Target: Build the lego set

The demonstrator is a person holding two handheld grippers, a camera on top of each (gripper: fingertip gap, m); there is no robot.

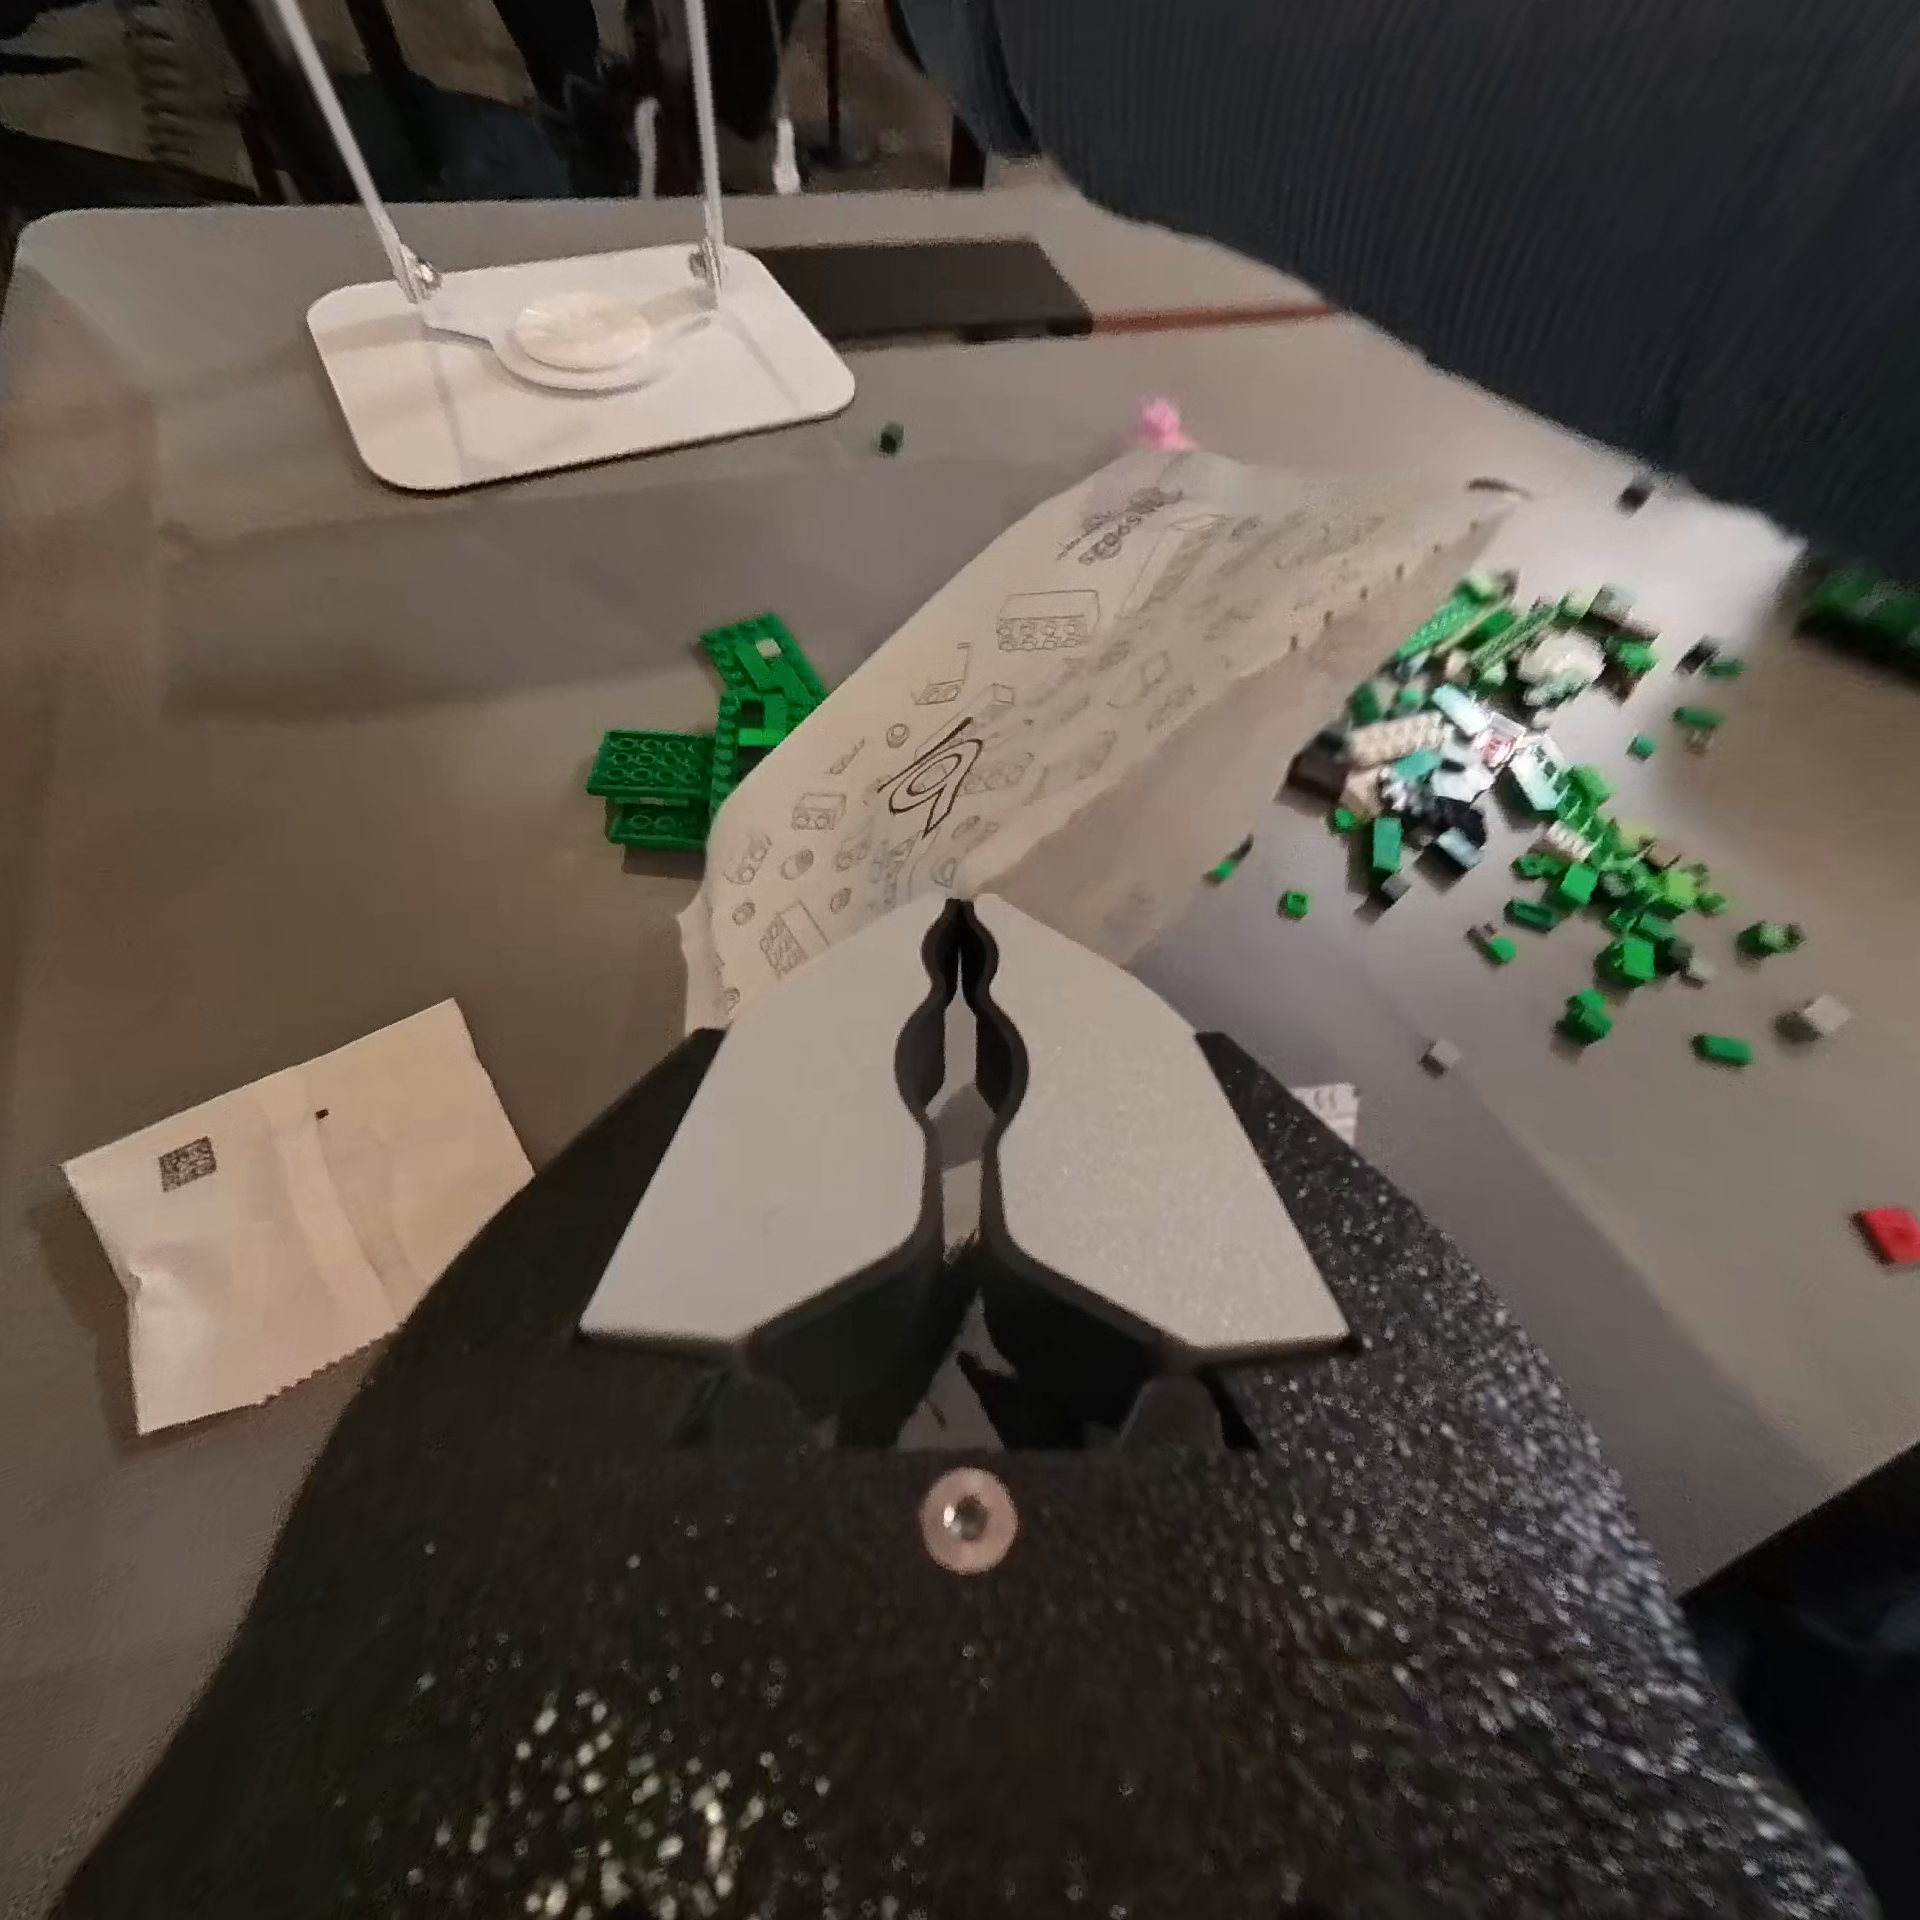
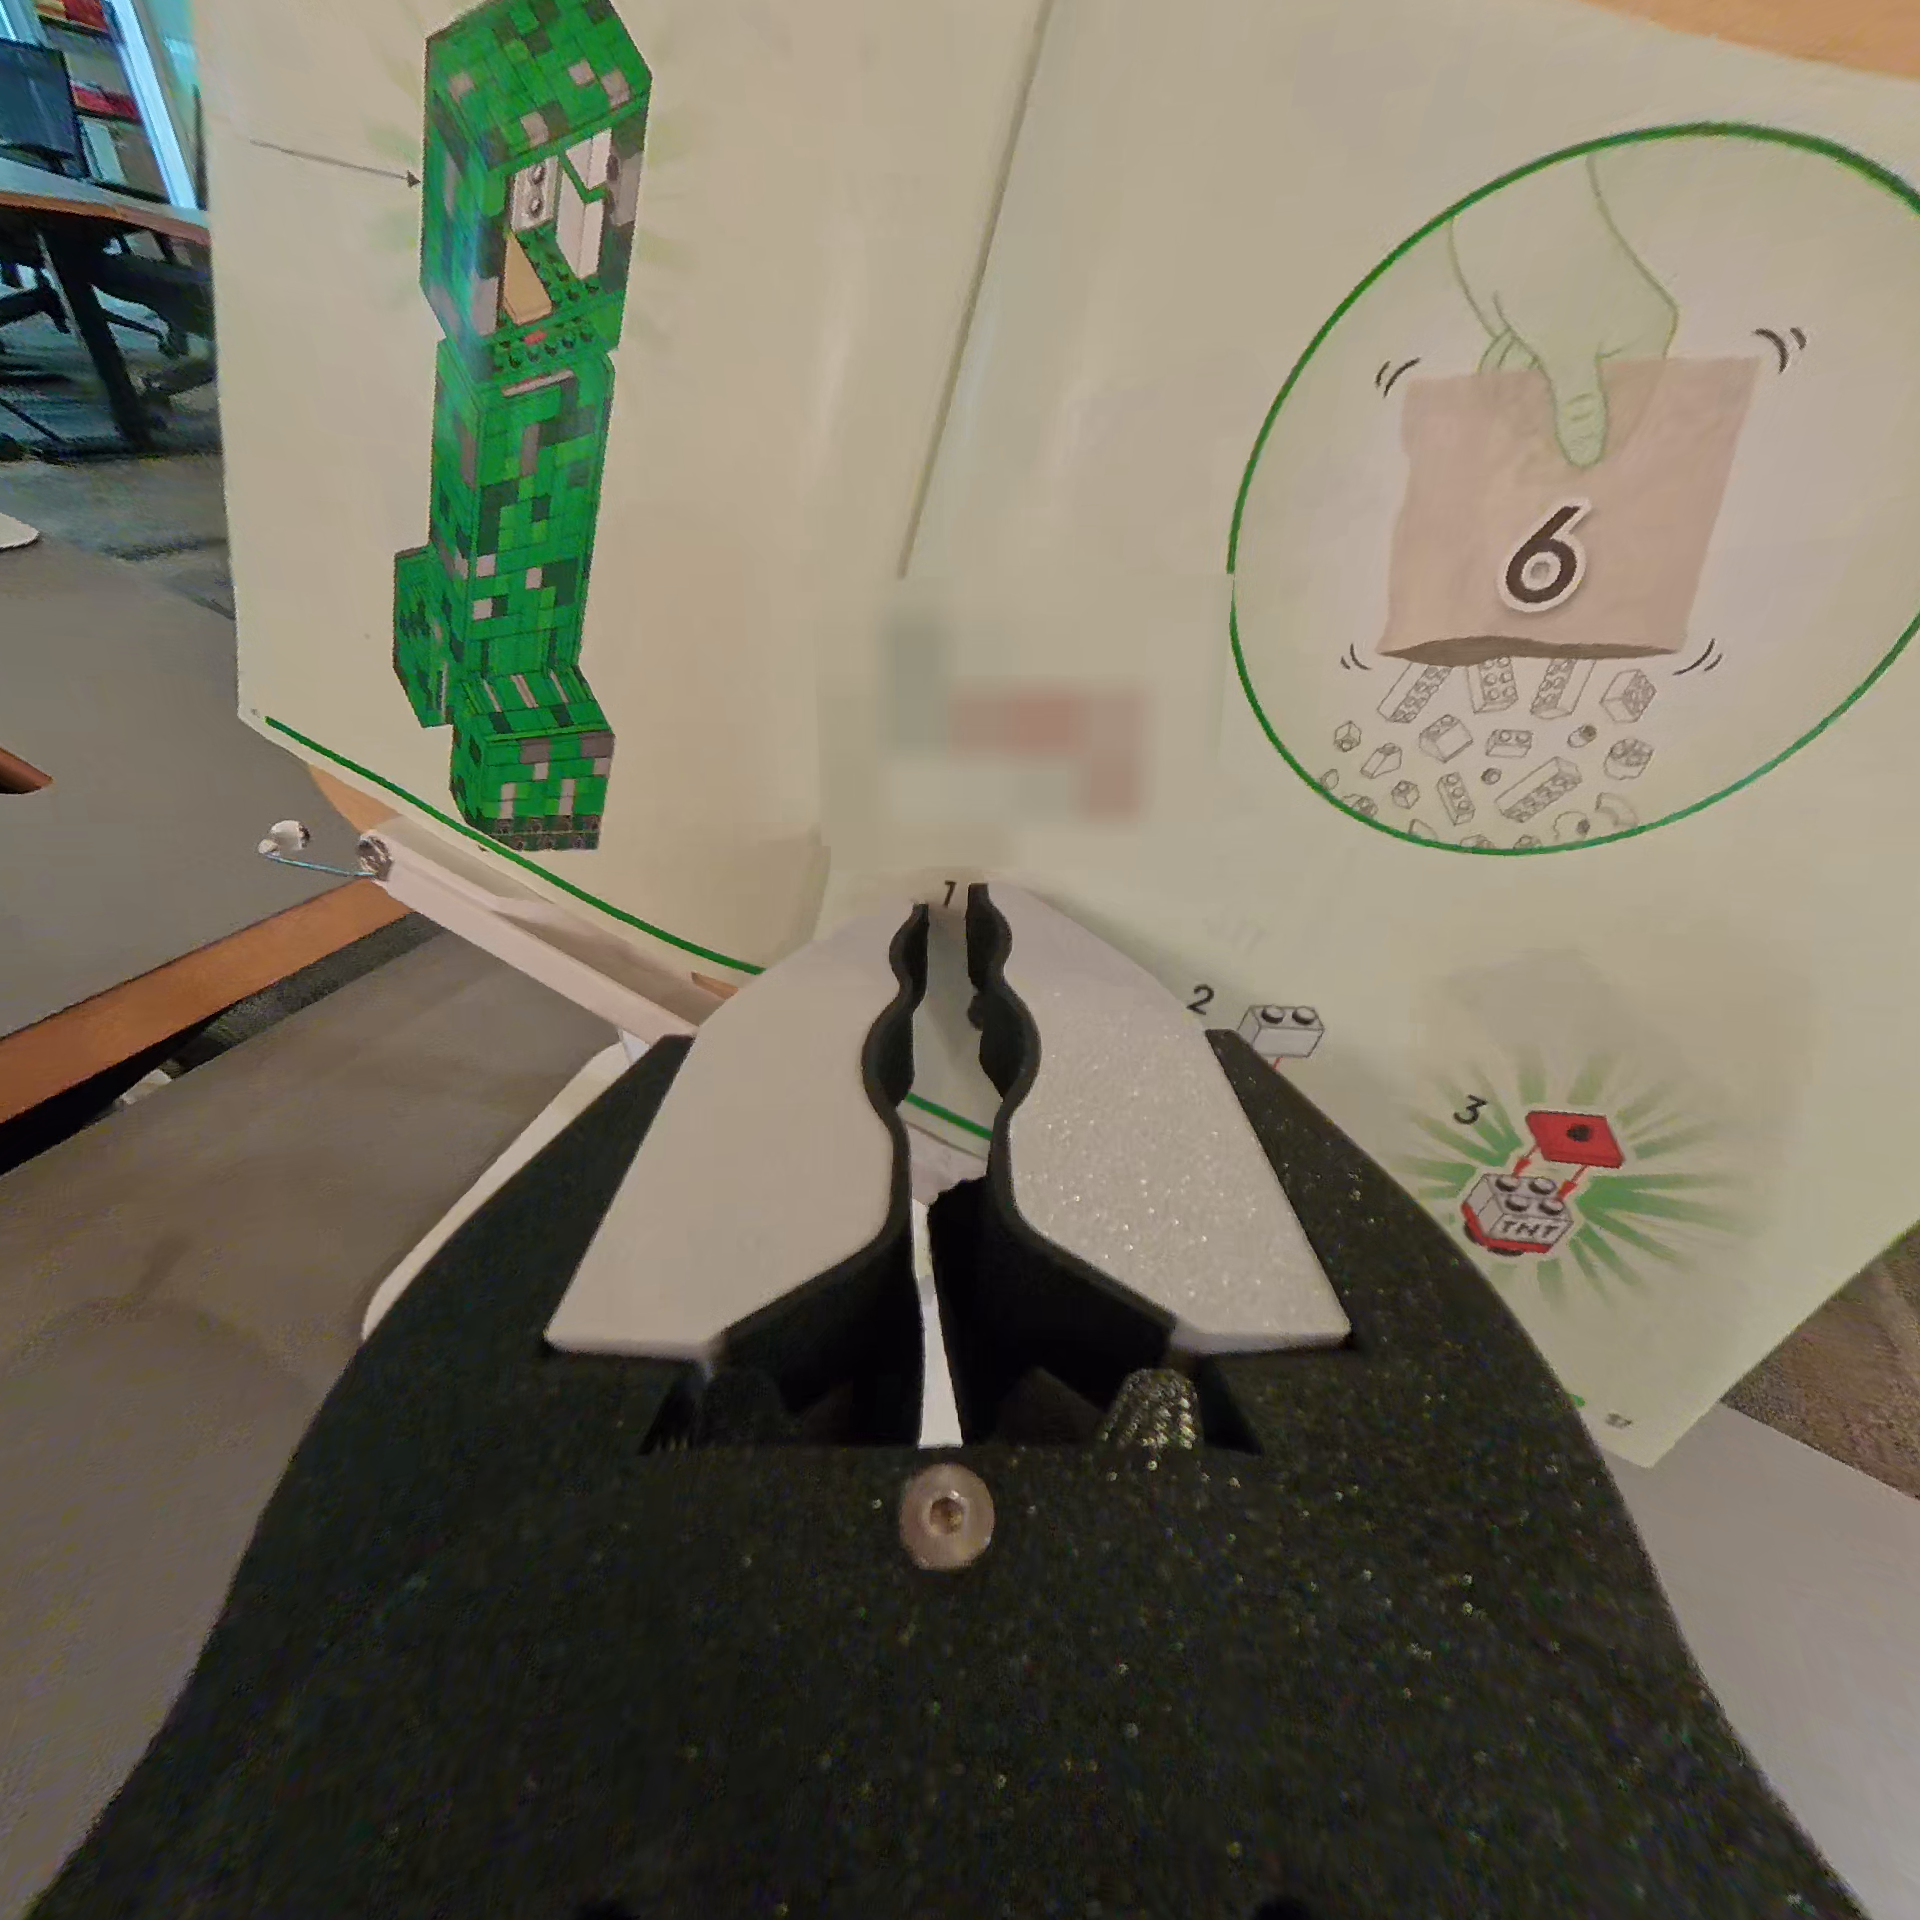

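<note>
My left gripper [image 1: 961, 916] is shut on the near edge of a printed paper bag [image 1: 1039, 727] and holds it lifted over the grey table [image 1: 312, 644]. A pile of green, white and black lego pieces [image 1: 1507, 769] lies to the right of the bag. Several green plates [image 1: 707, 748] lie to its left. In the right wrist view my right gripper [image 2: 945, 902] is closed on a page of the open instruction booklet [image 2: 1247, 312], which stands upright and fills the view. A thin strip of paper shows between the fingers.
A white stand base [image 1: 582, 374] with two thin rods sits at the far left, and a black slab [image 1: 925, 286] lies behind it. A smaller flat paper bag [image 1: 291, 1195] lies near left. A red piece [image 1: 1891, 1236] lies far right. The booklet leans on a white holder [image 2: 499, 914].
</note>
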